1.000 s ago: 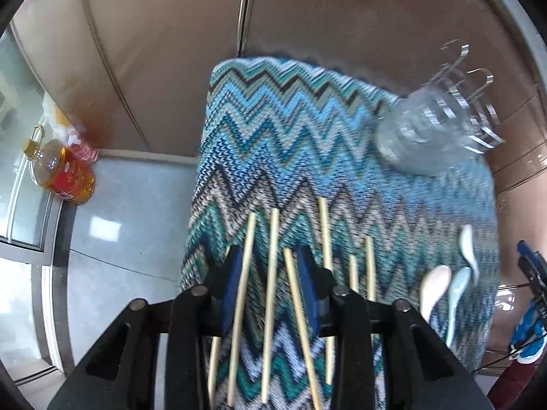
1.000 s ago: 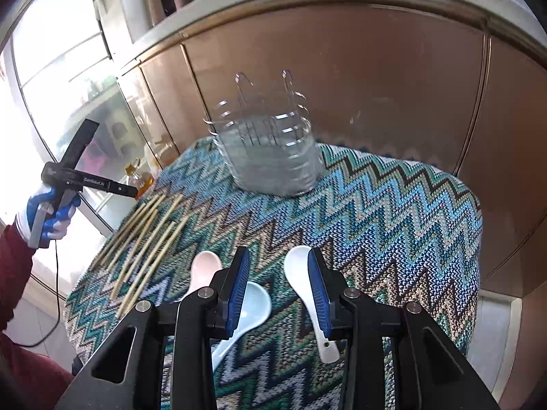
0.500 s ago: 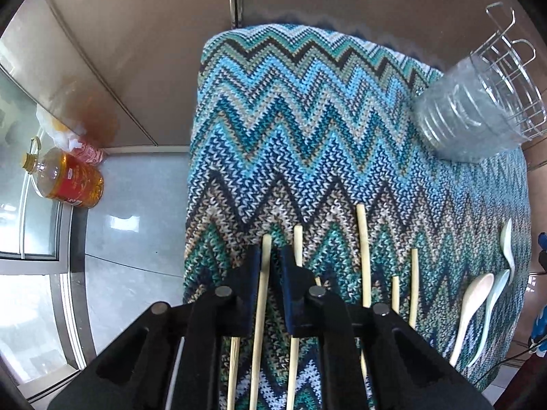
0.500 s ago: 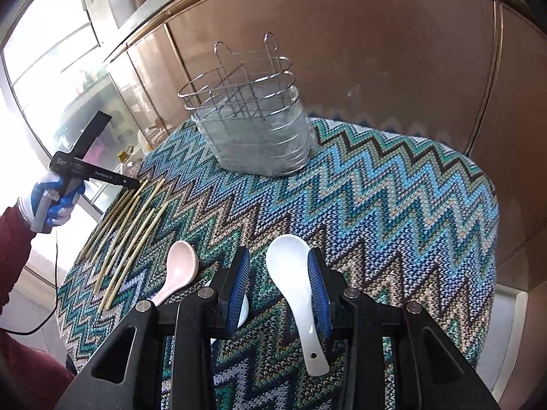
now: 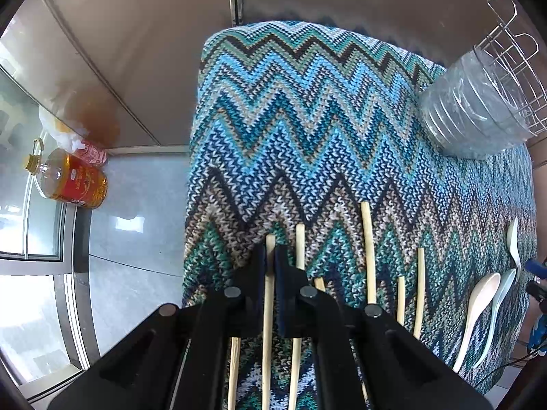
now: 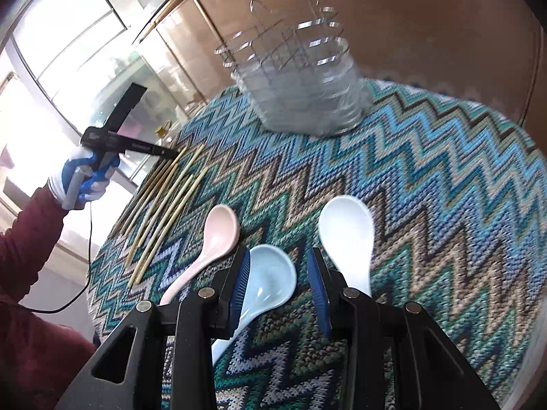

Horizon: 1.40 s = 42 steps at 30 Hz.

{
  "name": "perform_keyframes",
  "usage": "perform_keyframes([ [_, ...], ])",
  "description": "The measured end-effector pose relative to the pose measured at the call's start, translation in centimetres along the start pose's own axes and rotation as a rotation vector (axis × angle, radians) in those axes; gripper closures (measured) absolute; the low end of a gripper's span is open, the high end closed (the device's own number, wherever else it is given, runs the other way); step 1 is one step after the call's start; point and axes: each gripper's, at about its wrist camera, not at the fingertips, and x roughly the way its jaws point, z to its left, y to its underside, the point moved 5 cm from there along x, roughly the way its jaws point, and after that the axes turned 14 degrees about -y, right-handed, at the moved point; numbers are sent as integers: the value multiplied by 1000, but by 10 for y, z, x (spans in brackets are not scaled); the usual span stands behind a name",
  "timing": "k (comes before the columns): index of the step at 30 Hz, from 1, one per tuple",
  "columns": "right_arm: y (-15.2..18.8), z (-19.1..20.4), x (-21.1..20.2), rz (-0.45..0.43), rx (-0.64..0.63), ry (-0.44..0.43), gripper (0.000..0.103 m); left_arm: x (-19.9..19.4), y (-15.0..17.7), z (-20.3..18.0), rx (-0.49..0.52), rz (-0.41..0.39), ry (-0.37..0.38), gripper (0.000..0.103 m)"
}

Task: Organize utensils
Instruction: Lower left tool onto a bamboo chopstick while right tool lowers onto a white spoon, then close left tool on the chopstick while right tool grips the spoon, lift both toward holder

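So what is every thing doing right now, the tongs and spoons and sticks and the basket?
Left tongs: shut on one chopstick.
Right tongs: open, holding nothing.
Other chopsticks: lying loose on the cloth.
Pink spoon, blue spoon, white spoon: lying bowl up.
Wire basket: upright, nothing seen inside.

Knitted zigzag cloth (image 5: 307, 119), rough; matt wooden chopsticks (image 5: 368, 249); glossy ceramic-looking spoons (image 6: 348, 232); shiny wire-metal holder (image 6: 294, 51), clear plastic base.

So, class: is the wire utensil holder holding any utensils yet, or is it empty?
Empty, as far as the views show. The wire utensil holder stands upright with nothing sticking out; the chopsticks and spoons all lie on the cloth.
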Motion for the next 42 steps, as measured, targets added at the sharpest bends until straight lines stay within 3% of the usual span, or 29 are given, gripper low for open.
perform_keyframes([
  [11,8,-16,27,64,67,-34,72,-30,18,2,-2,-35,7,99],
  [12,8,-18,30,68,67,-38,74,-35,21,2,-4,-43,10,99],
  [14,8,-17,36,74,46,-35,98,-46,24,3,-13,-59,9,99],
  [21,12,9,24,33,-33,29,98,-113,42,17,-51,-167,42,99],
  [27,-11,62,-24,-123,-143,119,98,-192,38,31,-97,-315,118,99],
  [34,-96,125,-87,-452,-283,280,98,-290,-13,27,-184,-546,251,99],
  [38,-138,129,-107,-634,-289,387,98,-330,-44,15,-246,-684,307,99],
  [42,-164,118,-113,-763,-285,498,98,-352,-71,2,-335,-823,366,99],
])
